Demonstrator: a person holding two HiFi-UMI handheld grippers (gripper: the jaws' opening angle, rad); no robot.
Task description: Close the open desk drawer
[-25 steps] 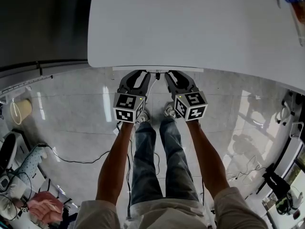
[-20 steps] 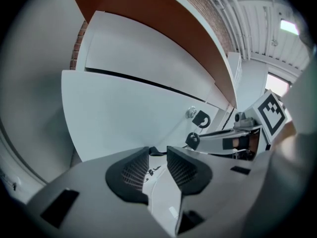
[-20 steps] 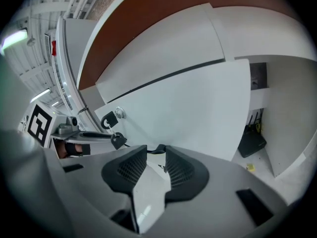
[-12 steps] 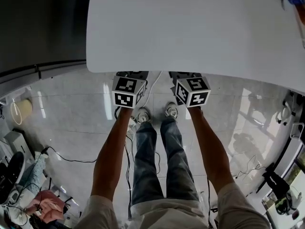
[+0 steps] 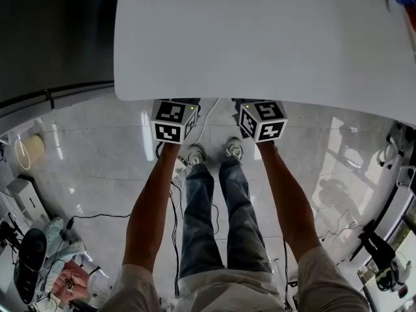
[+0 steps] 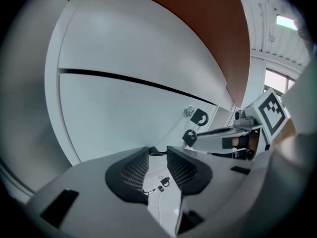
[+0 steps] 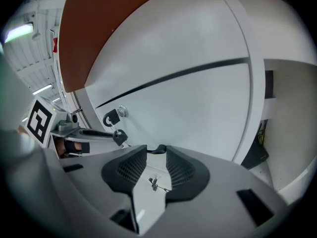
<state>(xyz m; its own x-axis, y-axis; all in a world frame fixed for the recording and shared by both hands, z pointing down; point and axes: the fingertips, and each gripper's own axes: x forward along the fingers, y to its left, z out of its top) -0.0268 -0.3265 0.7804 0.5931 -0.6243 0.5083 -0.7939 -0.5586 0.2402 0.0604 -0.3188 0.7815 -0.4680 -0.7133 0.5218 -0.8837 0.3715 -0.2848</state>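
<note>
— How does the left tool (image 6: pixel 157 155) stand?
— Parted wide, gripping nothing; the right tool (image 7: pixel 156 153) likewise.
— And the white flat-fronted desk drawer (image 6: pixel 124 118)?
— Close ahead of both tips, beneath the white surface (image 5: pixel 260 38), which hides it from the head view.

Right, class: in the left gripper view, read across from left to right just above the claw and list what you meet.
white drawer front → silver lock → key's black head → black-and-white marker cube
</note>
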